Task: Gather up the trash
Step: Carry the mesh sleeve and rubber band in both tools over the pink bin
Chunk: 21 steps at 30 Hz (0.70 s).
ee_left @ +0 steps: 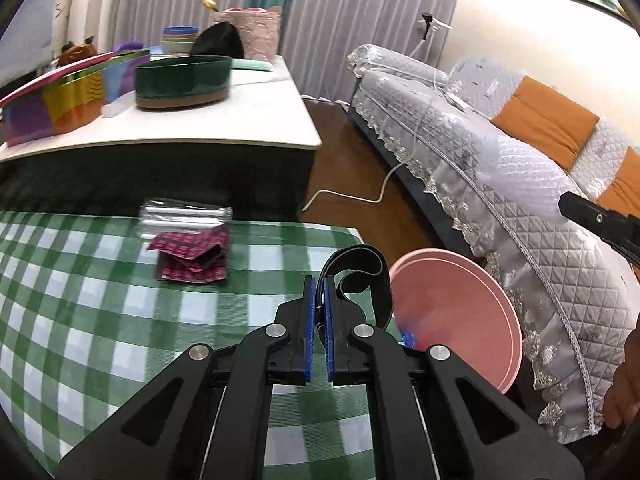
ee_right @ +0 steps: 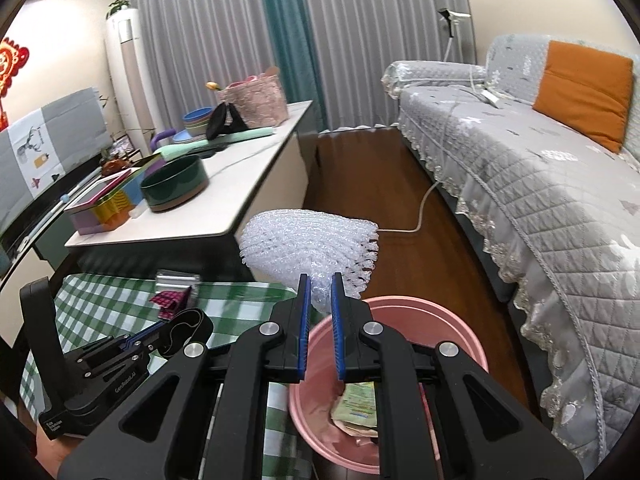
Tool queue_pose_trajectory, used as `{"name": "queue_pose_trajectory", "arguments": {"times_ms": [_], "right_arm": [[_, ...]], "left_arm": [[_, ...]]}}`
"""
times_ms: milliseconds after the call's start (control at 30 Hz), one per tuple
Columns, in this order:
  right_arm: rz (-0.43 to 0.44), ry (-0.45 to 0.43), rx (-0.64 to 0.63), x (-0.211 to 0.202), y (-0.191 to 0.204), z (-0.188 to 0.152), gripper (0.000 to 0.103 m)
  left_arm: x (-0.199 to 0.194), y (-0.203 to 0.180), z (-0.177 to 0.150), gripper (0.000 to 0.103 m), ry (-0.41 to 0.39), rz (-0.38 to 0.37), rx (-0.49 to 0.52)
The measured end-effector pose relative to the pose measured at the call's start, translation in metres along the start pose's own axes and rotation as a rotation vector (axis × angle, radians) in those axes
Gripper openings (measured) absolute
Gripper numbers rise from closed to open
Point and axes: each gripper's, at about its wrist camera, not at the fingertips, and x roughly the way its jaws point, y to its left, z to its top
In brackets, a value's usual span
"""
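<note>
A low counter (ee_left: 100, 320) covered in a green-and-white checked cloth sits in a living room with a dark wooden floor (ee_right: 360, 184). Behind it stands a longer white counter (ee_left: 224, 120) carrying a dark green round tin (ee_left: 182, 80), a striped box (ee_left: 60, 108), stacked bowls (ee_left: 180, 38) and a pink lace basket (ee_left: 256, 32). Grey and teal curtains (ee_right: 248, 32) hang along the far wall, and a sofa under a grey quilted cover (ee_right: 540, 184) with orange cushions (ee_right: 580, 92) runs down the right side. A white cable (ee_right: 420, 212) trails across the floor.

A pink bin (ee_right: 452, 332) stands on the floor just beside the checked counter's corner, with paper scraps (ee_right: 356, 404) lying inside.

The left gripper (ee_left: 319, 292) has its fingers pressed together on a black strap (ee_left: 360, 268), which curls upward and to the right in a loop, over the counter's edge near the bin's rim. The right gripper (ee_right: 320, 292) pinches a sheet of bubble wrap (ee_right: 308, 244) by its lower end; the sheet fans out upward and away from the fingers, its long side running left to right, above the bin's far rim.

A red-and-black patterned wrapper (ee_left: 192, 256) and a clear plastic packet (ee_left: 184, 216) lie on the checked cloth near its far edge.
</note>
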Motion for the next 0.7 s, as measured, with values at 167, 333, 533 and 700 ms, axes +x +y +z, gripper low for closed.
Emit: {"name": "queue_pose_trajectory", "arguments": {"times_ms": [167, 333, 533, 700], "right_arm": [[-0.027, -0.001, 0.016, -0.003, -0.015, -0.002, 0.011], [-0.049, 0.000, 0.022, -0.002, -0.024, -0.004, 0.011], [-0.079, 0.003, 0.041, -0.001, -0.038, -0.006, 0.011], [-0.100, 0.001, 0.053, -0.001, -0.048, -0.008, 0.011]], "left_arm": [[0.007, -0.013, -0.003, 0.004, 0.005, -0.022, 0.014], [0.015, -0.026, -0.006, 0.004, 0.013, -0.041, 0.030], [0.023, -0.040, -0.010, 0.004, 0.022, -0.051, 0.063], [0.025, -0.053, -0.011, 0.004, 0.020, -0.071, 0.087]]}}
